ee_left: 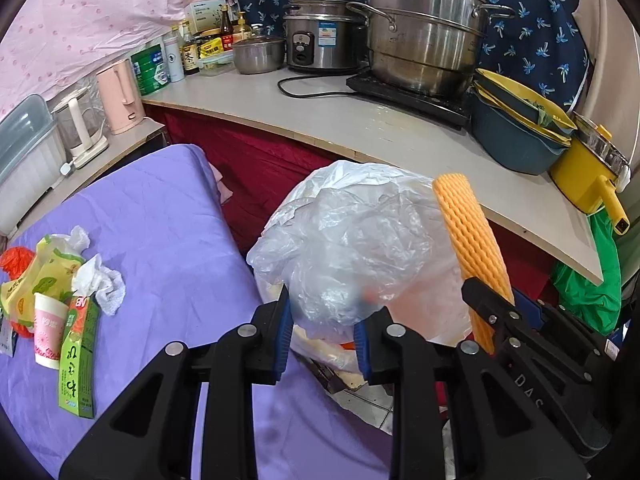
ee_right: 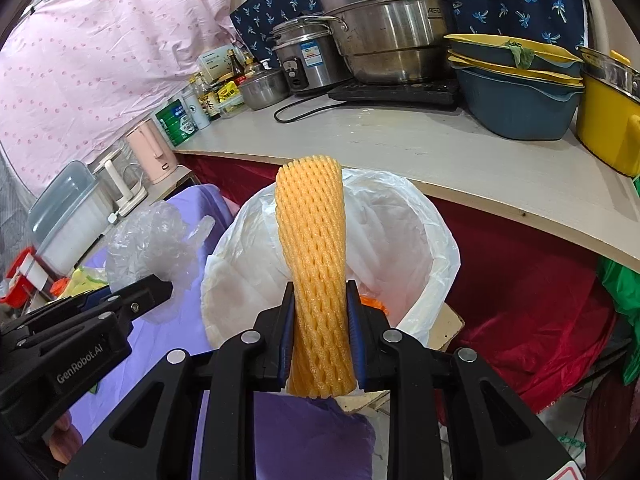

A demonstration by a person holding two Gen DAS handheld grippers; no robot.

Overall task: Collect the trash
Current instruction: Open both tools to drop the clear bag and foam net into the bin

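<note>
My left gripper [ee_left: 326, 332] is shut on a crumpled clear plastic bag [ee_left: 352, 240], which bulges up above its blue pads. In the right wrist view that gripper [ee_right: 166, 292] and its clear plastic bag [ee_right: 152, 240] sit at the left, beside the bin. My right gripper [ee_right: 320, 320] is shut on an orange foam fruit net [ee_right: 310, 240] that stands upright over a bin lined with a white bag [ee_right: 420, 240]. The left wrist view shows the net [ee_left: 472, 248] and the right gripper [ee_left: 496, 300] just right of the plastic bag. The bin is mostly hidden there.
On the purple-covered table [ee_left: 168, 240] at the left lie a crumpled tissue [ee_left: 102, 284], a paper cup [ee_left: 48, 332], a green box [ee_left: 78, 360] and a yellow packet [ee_left: 44, 268]. Behind the bin, a counter [ee_right: 400, 140] holds pots, a rice cooker, stacked bowls and bottles. Red cloth hangs under it.
</note>
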